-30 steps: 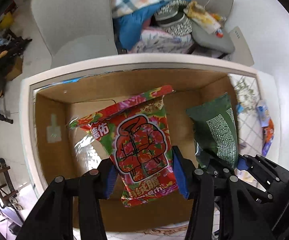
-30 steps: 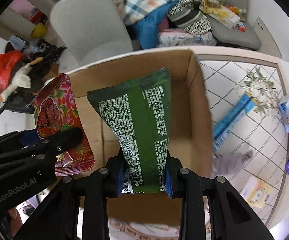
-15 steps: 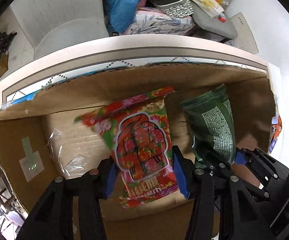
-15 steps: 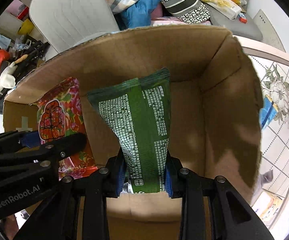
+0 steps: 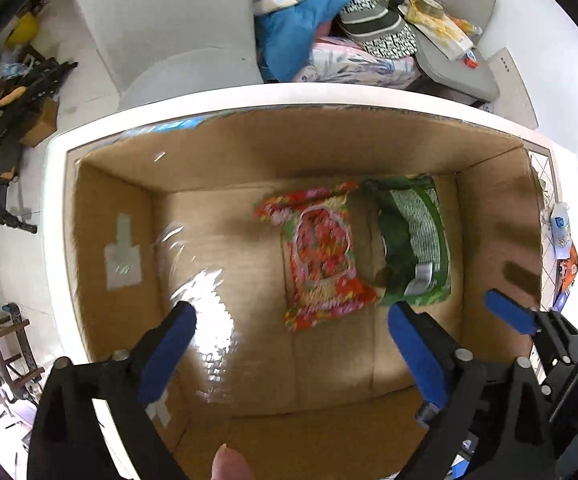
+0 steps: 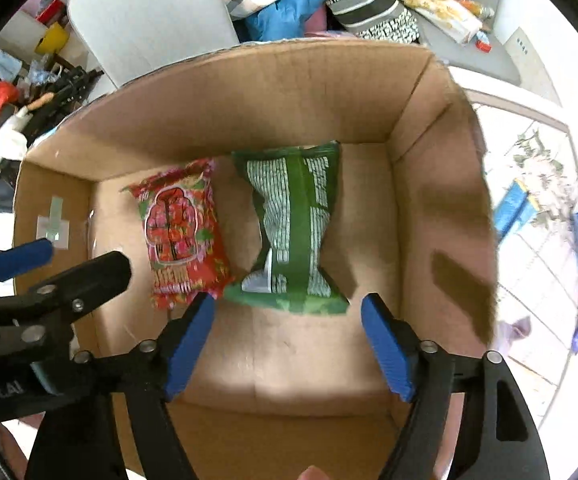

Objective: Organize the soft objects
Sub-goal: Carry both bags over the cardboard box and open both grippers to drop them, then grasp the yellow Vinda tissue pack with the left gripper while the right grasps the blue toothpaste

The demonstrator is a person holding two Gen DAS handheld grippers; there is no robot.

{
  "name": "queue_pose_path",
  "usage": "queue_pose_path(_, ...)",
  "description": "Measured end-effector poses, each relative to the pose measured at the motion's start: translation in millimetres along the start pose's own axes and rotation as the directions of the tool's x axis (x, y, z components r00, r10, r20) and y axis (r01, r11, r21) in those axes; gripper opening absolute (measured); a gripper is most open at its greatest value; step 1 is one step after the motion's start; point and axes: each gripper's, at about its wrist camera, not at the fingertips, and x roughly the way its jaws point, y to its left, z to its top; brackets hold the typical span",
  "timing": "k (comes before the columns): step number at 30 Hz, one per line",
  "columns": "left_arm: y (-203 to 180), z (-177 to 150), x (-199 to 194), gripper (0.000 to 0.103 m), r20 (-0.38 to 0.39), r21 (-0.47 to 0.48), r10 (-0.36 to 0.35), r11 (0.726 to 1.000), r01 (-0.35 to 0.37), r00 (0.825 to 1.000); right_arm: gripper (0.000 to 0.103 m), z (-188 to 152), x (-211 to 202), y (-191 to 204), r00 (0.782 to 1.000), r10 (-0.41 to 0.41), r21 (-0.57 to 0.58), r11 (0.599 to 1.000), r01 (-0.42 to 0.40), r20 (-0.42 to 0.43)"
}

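Both tongs, left [image 5: 293, 316] and right [image 6: 289, 308], gape wide above red packet [image 6: 183, 236] and green packet [image 6: 295, 228], side by side near box's far wall [image 6: 289, 104].

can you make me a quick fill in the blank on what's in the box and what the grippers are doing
1. The red packet and the green packet both lie inside the cardboard ____.
2. Seen from the right wrist, the red packet lies to the ____ of the green one.
3. The left gripper and right gripper both have their jaws ____.

Missing words: box; left; open
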Motion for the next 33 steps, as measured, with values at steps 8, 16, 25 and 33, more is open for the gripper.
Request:
queue_pose_path(8,10,-48,-37,0.100,0.098,-0.029,0.018,0.999,-0.016,0.995,0.102,-32,-43,0,0.998,-0.015,-0.024,1.000,0.016,0.058)
queue_pose_path(16,2,-98,-88,0.100,0.204,-0.018,0.025,1.000,-0.022,0.979,0.102,-75,-100,1,0.985,-0.048,-0.053,0.997,0.057,0.168)
queue_pose_path(25,-11,-145,-142,0.100,0.272,-0.017,0.059,0.998,-0.056,0.961,0.102,-137,-164,-4,0.971,0.028,-0.070,0.997,-0.011,0.237)
queue_pose_path(33,-57,-164,-169,0.100,0.300,-0.006,0.059,0.998,-0.060,0.952,0.102,-163,-194,-42,0.964,0.133,-0.076,0.990,-0.119,0.230)
